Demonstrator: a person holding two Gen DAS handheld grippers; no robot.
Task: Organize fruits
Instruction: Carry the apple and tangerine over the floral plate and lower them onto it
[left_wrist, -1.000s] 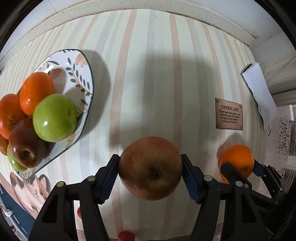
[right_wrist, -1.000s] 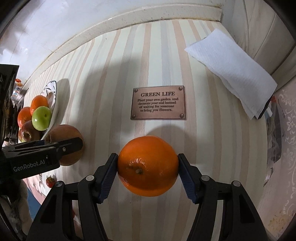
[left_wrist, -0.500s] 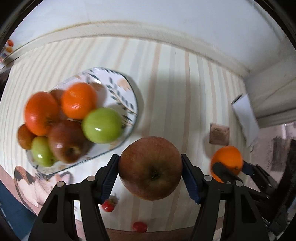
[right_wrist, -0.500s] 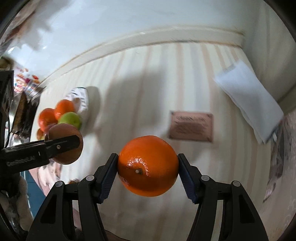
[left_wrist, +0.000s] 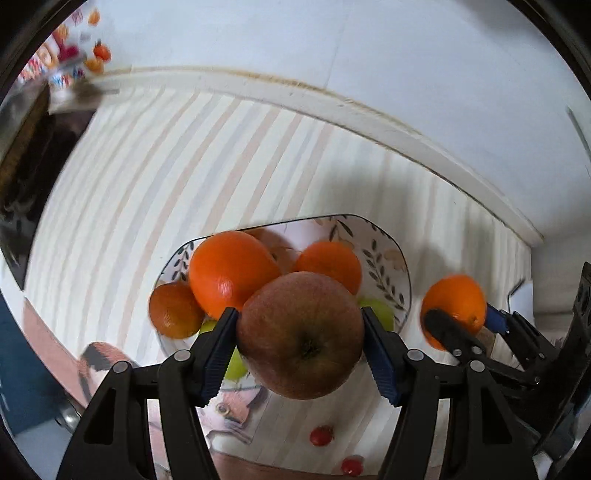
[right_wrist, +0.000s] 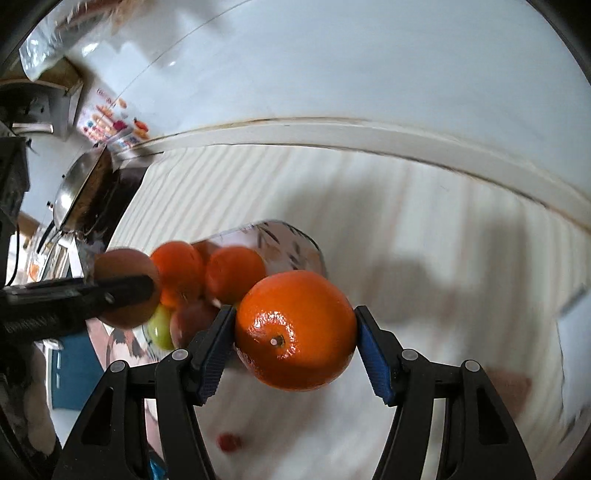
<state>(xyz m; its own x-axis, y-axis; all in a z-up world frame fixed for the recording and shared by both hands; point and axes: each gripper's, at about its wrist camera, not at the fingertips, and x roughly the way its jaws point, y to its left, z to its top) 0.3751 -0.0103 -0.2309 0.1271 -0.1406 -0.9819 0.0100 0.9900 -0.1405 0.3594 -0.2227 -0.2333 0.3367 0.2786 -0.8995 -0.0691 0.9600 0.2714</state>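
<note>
My left gripper (left_wrist: 300, 338) is shut on a reddish-brown apple (left_wrist: 301, 334) and holds it above the near side of a leaf-patterned plate (left_wrist: 388, 254). The plate holds several oranges (left_wrist: 232, 271) and green apples (left_wrist: 376, 312). My right gripper (right_wrist: 295, 332) is shut on an orange (right_wrist: 295, 328), held in the air just right of the plate (right_wrist: 288, 240). That orange also shows in the left wrist view (left_wrist: 454, 306). The left gripper's apple shows in the right wrist view (right_wrist: 125, 288).
The striped tablecloth (left_wrist: 166, 177) runs back to a white wall. Small red cherry tomatoes (left_wrist: 321, 435) lie near the front edge. A cat-print mat (left_wrist: 103, 354) lies under the plate's near-left side. A metal pan (right_wrist: 74, 192) and dark clutter stand at far left.
Both grippers have lifted and swung left with their fruits. The plate moved from left of the left view to its centre, under the apple. The plaque and napkin left view.
</note>
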